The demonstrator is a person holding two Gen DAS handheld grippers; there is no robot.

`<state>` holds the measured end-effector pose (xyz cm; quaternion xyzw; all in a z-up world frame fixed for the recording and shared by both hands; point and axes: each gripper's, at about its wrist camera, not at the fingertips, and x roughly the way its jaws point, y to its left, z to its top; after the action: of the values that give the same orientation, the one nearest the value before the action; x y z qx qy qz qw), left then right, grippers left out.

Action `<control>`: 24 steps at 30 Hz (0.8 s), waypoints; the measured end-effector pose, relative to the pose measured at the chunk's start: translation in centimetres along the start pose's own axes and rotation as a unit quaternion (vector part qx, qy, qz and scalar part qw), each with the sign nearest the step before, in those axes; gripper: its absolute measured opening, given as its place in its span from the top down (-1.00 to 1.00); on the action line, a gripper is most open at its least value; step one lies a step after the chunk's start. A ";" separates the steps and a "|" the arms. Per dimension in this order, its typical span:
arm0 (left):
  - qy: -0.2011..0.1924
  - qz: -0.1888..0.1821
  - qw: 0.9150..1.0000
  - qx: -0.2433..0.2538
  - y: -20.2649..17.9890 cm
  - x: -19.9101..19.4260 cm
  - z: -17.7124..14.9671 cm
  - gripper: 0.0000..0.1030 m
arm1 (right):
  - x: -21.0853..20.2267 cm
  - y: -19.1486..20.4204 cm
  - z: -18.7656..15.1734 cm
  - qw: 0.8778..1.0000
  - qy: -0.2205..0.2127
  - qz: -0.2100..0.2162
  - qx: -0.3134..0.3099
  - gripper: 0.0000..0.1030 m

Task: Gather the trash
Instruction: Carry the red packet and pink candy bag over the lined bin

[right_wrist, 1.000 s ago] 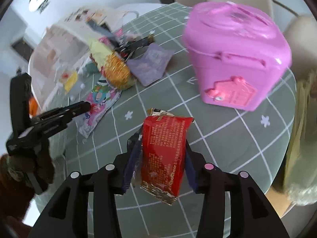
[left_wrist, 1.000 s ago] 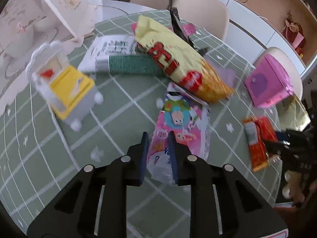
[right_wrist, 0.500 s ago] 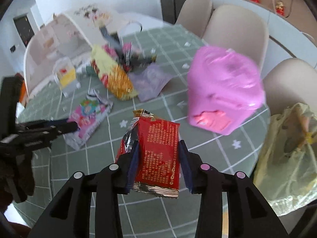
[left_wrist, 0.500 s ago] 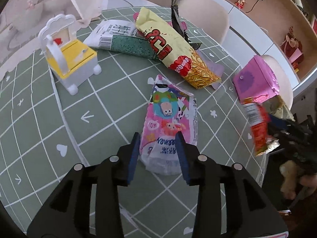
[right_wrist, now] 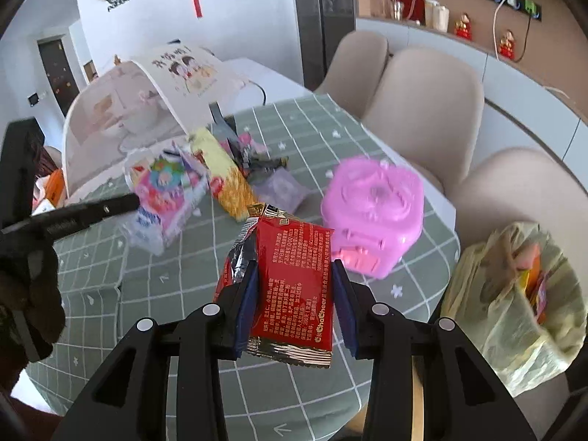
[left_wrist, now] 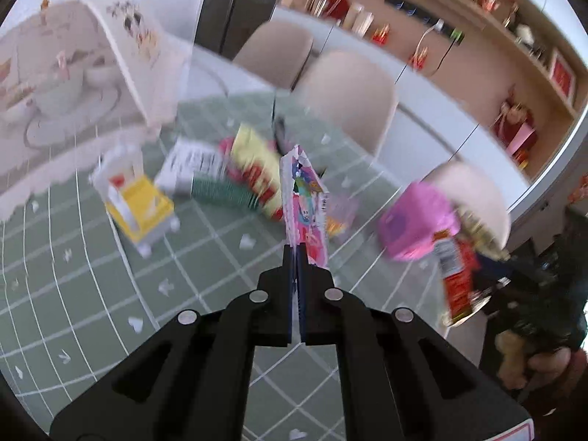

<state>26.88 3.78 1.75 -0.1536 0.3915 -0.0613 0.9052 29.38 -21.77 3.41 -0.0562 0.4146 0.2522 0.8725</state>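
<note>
- The left gripper [left_wrist: 296, 257] has just closed, pinching the edge of a pink wrapper [left_wrist: 305, 202] that stands up, clear of the green table [left_wrist: 92, 275].
- The right gripper [right_wrist: 296, 294] clamps a red wrapper [right_wrist: 294, 283] across its width, above the table.
- Both wrappers look light, thin, crinkly and likely slippery; a firm edge pinch suits them.
- A yellowish trash bag [right_wrist: 514, 312] gapes open beside the table, on the right.

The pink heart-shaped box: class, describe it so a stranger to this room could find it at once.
Start at the round table with the green checked cloth. Near its edge, by the beige chairs, stands the pink heart-shaped box, just beyond the red wrapper in the right gripper. It is the only rigid, solid-pink thing there; its neighbours are flat, crinkled wrappers.
</note>
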 end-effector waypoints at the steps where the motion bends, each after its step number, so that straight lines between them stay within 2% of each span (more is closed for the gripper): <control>1: -0.008 -0.004 1.000 0.001 -0.2 -0.6 0.5 0.96 | -0.3 0.0 0.3 1.000 -0.005 0.000 -0.001 0.27; 5: -0.035 -0.026 0.999 0.002 -1.0 -2.4 2.5 0.96 | -2.1 0.0 2.6 0.999 -0.031 -0.006 -0.012 0.27; 9: -0.060 -0.054 0.997 0.013 -2.7 -3.7 4.7 0.96 | -4.6 -1.3 4.7 0.998 -0.067 -0.006 0.003 0.27; 14: -0.080 -0.097 0.991 0.043 -6.3 -4.0 6.8 0.96 | -7.5 -4.4 5.2 0.994 -0.097 -0.049 0.024 0.27; 19: -0.069 -0.150 0.984 0.068 -11.2 -1.5 8.6 0.96 | -9.8 -8.8 4.2 0.988 -0.107 -0.100 0.057 0.27; 24: -0.043 -0.198 0.974 0.102 -17.5 2.1 9.4 0.96 | -12.6 -14.9 2.7 0.975 -0.122 -0.151 0.106 0.27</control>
<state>35.34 -11.08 12.04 -0.1372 0.3056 -0.2720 0.9021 31.84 -38.76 12.97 0.0060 0.3165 0.0772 0.9454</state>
